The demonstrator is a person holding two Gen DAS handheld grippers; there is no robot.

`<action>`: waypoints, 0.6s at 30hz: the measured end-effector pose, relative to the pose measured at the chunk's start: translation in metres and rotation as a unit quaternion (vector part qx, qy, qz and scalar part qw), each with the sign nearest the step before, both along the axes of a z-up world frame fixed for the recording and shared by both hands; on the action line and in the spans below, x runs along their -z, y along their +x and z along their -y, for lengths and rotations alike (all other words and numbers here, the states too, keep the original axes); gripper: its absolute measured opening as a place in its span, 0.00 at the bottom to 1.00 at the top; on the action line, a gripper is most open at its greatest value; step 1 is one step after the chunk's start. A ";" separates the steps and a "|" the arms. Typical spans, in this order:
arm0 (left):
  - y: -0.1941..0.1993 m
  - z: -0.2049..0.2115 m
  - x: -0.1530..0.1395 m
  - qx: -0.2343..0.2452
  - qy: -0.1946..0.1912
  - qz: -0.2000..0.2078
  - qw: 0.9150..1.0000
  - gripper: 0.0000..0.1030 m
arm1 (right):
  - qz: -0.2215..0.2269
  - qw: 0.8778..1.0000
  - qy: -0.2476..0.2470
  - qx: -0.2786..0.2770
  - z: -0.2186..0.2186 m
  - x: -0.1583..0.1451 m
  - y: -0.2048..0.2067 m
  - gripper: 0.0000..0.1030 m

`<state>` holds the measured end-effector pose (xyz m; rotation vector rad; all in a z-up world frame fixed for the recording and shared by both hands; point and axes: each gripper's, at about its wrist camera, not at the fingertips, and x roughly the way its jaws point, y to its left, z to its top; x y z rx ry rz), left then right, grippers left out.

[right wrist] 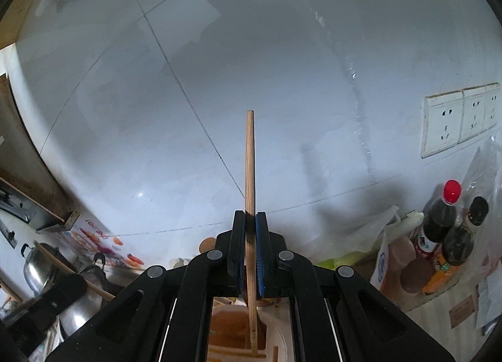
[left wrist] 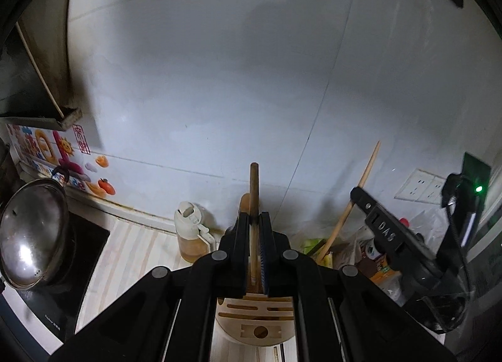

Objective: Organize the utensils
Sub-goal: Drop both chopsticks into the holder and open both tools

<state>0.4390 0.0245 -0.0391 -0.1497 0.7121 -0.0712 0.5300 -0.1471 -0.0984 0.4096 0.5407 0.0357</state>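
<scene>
A: Black linkage arms fill the bottom of both wrist views. Between them, the left gripper [left wrist: 255, 220] is clamped on a thin, round, light-brown wooden chopstick [left wrist: 254, 205], which runs straight up between the pads and out past the tips.

B: And the other side?

A: Same story. The right gripper [right wrist: 250, 220] is closed tight on a second slim pale wooden chopstick [right wrist: 250, 173], with most of its length standing out beyond the jaws.

B: Where are they relative to the pale wooden slotted utensil block [left wrist: 257, 315]?

A: Both sticks hang over the block. The left one's lower end sits just above its slotted top. The right one's lower end also reaches down toward it, though whether it touches I cannot tell.

B: How will they handle?

A: Light, stiff and smooth, I'd judge, so apt to swivel in the pads. A grip near the middle suits them, and the left hold looks that way. The right hold sits lower, leaving a long free end.

B: Pose of the hands?

A: Both grippers tilt downward toward the white tiled wall [left wrist: 219, 79] behind the block. The right one [left wrist: 389, 233] shows to the right of the block in the left view, its stick angled up.
</scene>
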 end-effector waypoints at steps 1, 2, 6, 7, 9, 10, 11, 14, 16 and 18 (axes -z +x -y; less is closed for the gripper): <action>0.004 0.000 0.003 0.000 0.001 -0.005 1.000 0.03 | 0.003 1.000 -0.001 0.000 -0.001 0.001 0.002 0.06; 0.006 0.000 0.006 0.001 0.000 -0.009 1.000 0.03 | 0.005 1.000 -0.001 -0.001 -0.003 0.003 0.002 0.06; 0.014 0.002 0.020 0.006 0.000 -0.033 0.999 0.03 | 0.008 1.000 -0.016 -0.012 -0.011 0.009 0.005 0.06; 0.015 0.003 0.023 0.008 -0.001 -0.037 0.999 0.03 | 0.008 1.000 -0.019 -0.017 -0.012 0.011 0.005 0.06; 0.016 0.002 0.030 0.008 -0.003 -0.047 0.999 0.03 | 0.009 0.999 -0.028 -0.026 -0.018 0.016 0.003 0.06; 0.017 0.001 0.032 0.008 -0.004 -0.051 0.999 0.03 | 0.009 0.999 -0.031 -0.029 -0.019 0.019 0.002 0.06; 0.017 0.000 0.034 0.008 -0.006 -0.055 0.998 0.03 | 0.007 0.999 -0.034 -0.036 -0.021 0.021 0.000 0.06; 0.017 -0.001 0.041 0.013 -0.017 -0.070 0.997 0.04 | -0.006 0.998 -0.036 -0.054 -0.023 0.029 -0.002 0.06; 0.017 -0.004 0.044 0.016 -0.028 -0.081 0.996 0.04 | -0.027 0.997 -0.029 -0.069 -0.022 0.034 -0.002 0.06; 0.015 -0.007 0.044 0.012 -0.039 -0.097 0.994 0.06 | -0.048 0.996 -0.019 -0.078 -0.020 0.038 -0.005 0.07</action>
